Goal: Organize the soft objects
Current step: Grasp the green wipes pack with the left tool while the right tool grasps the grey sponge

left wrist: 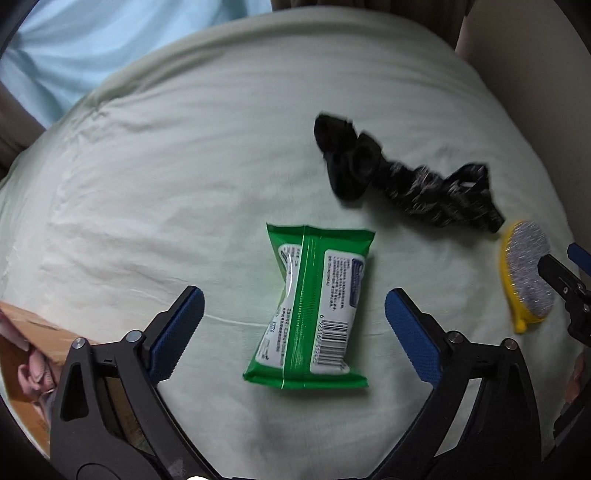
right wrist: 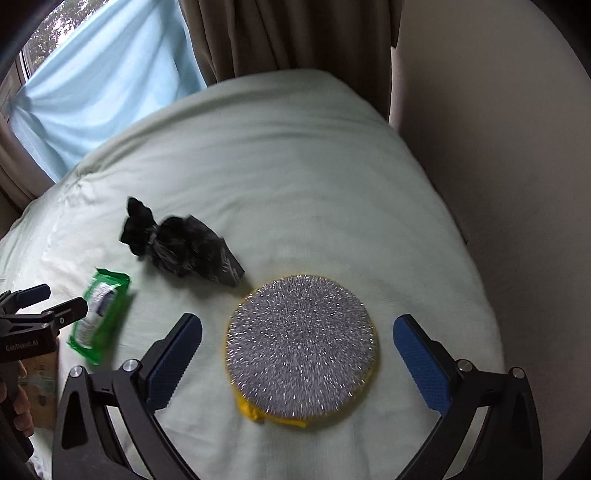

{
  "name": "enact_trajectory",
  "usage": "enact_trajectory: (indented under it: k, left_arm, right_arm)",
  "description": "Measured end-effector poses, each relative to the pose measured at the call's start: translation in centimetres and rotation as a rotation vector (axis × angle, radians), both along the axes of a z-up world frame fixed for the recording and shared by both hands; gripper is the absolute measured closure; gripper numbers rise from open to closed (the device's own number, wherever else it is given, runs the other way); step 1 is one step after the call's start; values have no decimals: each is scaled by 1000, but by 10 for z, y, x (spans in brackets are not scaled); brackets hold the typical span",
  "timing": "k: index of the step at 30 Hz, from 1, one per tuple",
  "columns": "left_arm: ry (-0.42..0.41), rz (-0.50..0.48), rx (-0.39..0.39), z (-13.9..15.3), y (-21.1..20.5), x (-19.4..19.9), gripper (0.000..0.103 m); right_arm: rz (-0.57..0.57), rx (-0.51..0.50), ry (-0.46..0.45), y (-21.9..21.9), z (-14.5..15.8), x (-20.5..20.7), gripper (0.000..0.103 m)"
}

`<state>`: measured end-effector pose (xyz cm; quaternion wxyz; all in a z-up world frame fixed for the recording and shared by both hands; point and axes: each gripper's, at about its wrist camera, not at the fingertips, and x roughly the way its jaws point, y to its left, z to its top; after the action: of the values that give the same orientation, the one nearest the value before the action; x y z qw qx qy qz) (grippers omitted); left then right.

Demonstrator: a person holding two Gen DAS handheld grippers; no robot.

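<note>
the round silver-topped, yellow-edged pad (right wrist: 301,349) on the bed (right wrist: 295,155) looks light and squashy, best pinched across its rim, and lies between the spread right hand-held gripper (right wrist: 297,345). the green wipes pack (left wrist: 314,306), soft with slick film, suits a mid-width pinch; it lies between the spread left hand-held gripper (left wrist: 293,325), untouched. the limp black socks (left wrist: 399,181) lie beyond.

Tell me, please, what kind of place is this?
Probably a bedroom: a bed with a pale green sheet, brown curtains and a window behind a light blue cloth.
</note>
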<state>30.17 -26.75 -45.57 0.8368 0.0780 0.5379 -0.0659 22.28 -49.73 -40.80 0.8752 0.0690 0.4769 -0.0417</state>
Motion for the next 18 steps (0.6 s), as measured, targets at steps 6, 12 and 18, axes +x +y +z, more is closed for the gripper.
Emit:
enact_trajectory:
  k: [6,12,18]
  left_arm:
    - [46,-23,21,-30,-7,10,20]
    - [88,-21,-16,-42,-7,17,44]
    - [100,-53,-9,-38,-15,16,59]
  right_arm:
    - [17,-65,45,6,-31,14,1]
    - [28,-91,39,11,-41,13,12]
    - [33,-101,31,20,-39,5,29]
